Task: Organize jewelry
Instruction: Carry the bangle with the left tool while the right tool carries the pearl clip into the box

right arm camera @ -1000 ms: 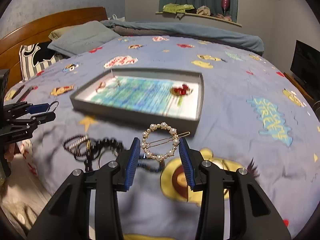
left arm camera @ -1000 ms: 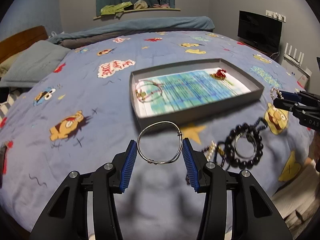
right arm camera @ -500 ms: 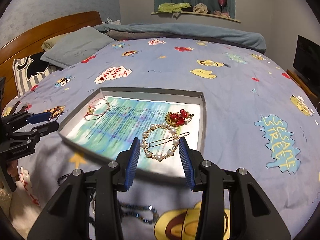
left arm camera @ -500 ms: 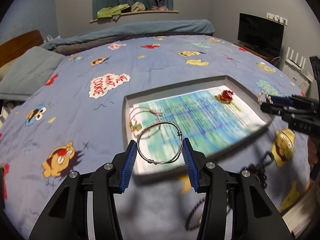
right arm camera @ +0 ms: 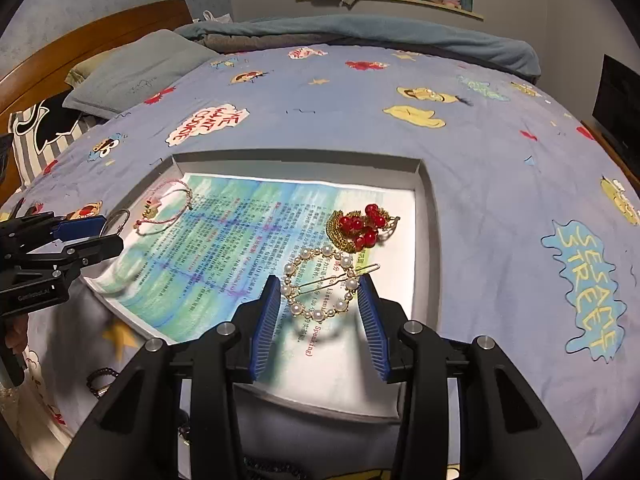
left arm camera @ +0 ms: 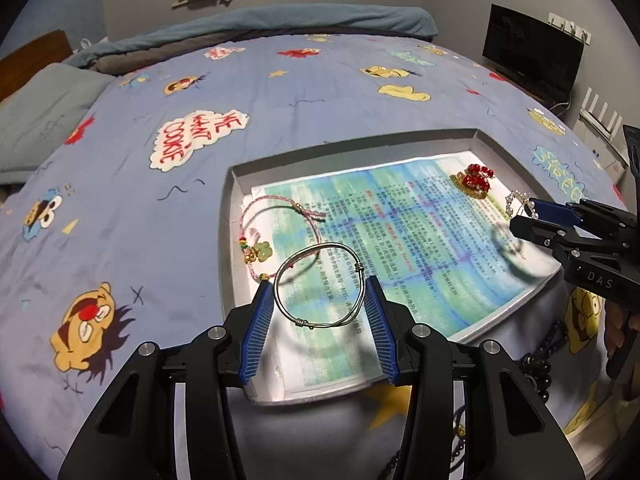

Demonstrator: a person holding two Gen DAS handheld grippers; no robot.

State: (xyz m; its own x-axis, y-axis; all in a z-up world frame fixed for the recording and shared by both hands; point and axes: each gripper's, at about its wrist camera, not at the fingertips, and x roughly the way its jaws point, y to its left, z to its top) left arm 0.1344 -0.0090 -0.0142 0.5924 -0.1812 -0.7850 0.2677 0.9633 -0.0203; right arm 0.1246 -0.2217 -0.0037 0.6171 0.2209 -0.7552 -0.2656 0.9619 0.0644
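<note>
My left gripper (left arm camera: pixel 319 285) is shut on a silver wire bangle (left arm camera: pixel 304 323), its blue pads pressing both sides, above the near left part of the grey tray (left arm camera: pixel 225 240). My right gripper (right arm camera: pixel 318 284) is shut on a round pearl hair clip (right arm camera: pixel 318 314) above the tray's (right arm camera: pixel 428 216) near right part. On the tray's printed paper lie a pink cord bracelet (left arm camera: pixel 256 254) at the left and a red bead brooch (left arm camera: pixel 474 180) at the right. Each wrist view shows the other gripper from the side: the right one (left arm camera: pixel 520 216) and the left one (right arm camera: pixel 104 232).
The tray rests on a blue cartoon bedspread (left arm camera: pixel 132 184). Dark bead bracelets (left arm camera: pixel 540 368) lie on the cover between the tray and the bed's near edge. A pillow (right arm camera: pixel 136 68) and wooden headboard (right arm camera: pixel 80 52) stand at the left, a dark screen (left arm camera: pixel 532 56) at the right.
Both grippers moved forward from above the loose jewellery near the bed's edge to above the tray, each keeping hold of its piece. The tray now looks closer and larger.
</note>
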